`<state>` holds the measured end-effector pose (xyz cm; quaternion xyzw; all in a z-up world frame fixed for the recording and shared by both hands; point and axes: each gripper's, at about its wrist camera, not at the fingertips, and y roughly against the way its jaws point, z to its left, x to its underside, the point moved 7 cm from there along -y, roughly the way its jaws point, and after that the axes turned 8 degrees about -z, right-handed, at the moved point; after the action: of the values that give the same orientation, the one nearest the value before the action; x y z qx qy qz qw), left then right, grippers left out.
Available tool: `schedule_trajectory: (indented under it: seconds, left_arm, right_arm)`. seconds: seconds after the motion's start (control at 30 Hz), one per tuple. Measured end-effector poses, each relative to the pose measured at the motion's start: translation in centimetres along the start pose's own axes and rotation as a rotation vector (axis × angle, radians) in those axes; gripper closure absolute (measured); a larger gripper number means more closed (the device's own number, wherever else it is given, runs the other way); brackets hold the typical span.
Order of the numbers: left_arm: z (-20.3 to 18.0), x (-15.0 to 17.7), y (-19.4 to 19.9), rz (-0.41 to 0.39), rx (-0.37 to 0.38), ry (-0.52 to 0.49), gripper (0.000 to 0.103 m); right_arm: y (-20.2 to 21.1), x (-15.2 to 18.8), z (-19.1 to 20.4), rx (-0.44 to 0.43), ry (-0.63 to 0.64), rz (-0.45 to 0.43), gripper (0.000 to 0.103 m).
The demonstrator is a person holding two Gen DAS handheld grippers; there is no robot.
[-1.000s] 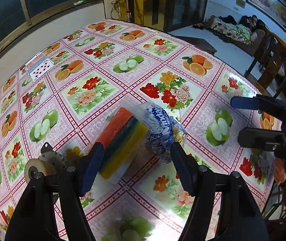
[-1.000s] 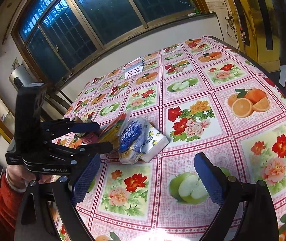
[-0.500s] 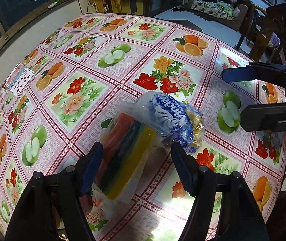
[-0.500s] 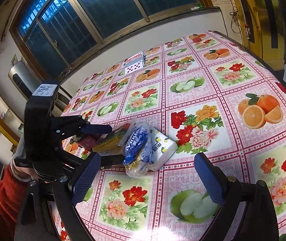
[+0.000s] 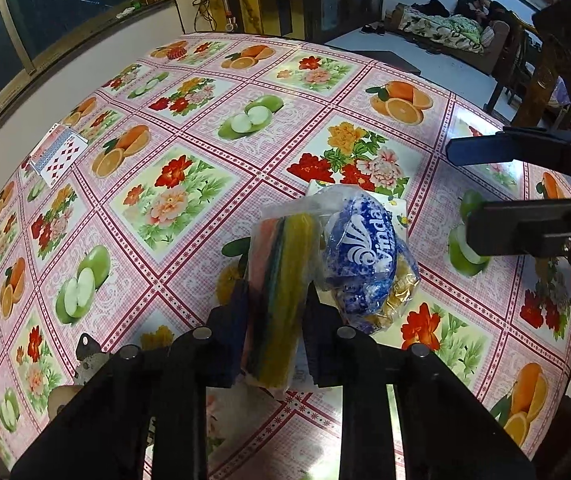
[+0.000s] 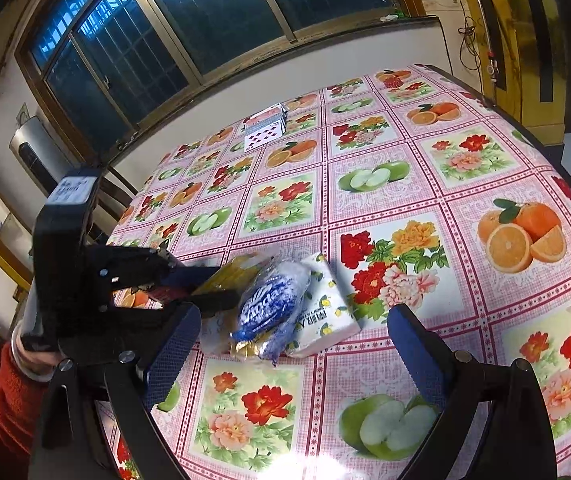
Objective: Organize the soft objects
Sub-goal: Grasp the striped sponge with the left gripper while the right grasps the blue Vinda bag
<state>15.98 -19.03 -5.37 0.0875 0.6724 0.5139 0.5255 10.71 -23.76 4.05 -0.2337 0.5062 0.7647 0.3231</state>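
Sponge pack (image 5: 281,292): 1, tissue packs (image 6: 269,312): 2.

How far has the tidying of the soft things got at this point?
Early. Nothing looks sorted yet: the blue tissue bag and the white tissue pack lie bunched together on the tablecloth. In hand: the left gripper is shut on the bagged stack of coloured cloths. Left: placing that stack, then both tissue items. The right gripper is open and empty.

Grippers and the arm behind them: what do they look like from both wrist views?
Both are black plastic frames with silver bolts and blue textured finger pads. The left gripper body carries a white label on top. The right gripper matches. The person's sleeve is red knit.
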Motion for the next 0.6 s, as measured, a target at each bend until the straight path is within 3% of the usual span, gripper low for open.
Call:
schedule_trajectory:
  seconds: [0.17,0.43,0.5,0.53,0.6]
  left_arm:
    - [0.4,0.3,1.3,-0.013,-0.053,0.061,0.087]
    - [1.7,2.2,5.4,-0.036,-0.085,0.268,0.087]
    - [1.5,2.6,6.4,-0.055,-0.095,0.286,0.087]
    - [1.4,2.8,6.9,-0.062,-0.09,0.299,0.087]
    - [1.4,3.3,8.0,-0.082,-0.091,0.329,0.087]
  right_arm:
    - [-0.9,0.2,1.9,0.015,0.111,0.022,0.006]
    - [-4.6,1.2,4.2,0.122,0.305,0.091,0.012]
    - [-5.9,1.8,4.1,0.134,0.307,0.14,0.027]
    - [-6.6,2.3,3.9,0.134,0.297,0.172,0.05]
    - [-6.6,2.6,3.7,0.148,0.297,0.151,0.054]
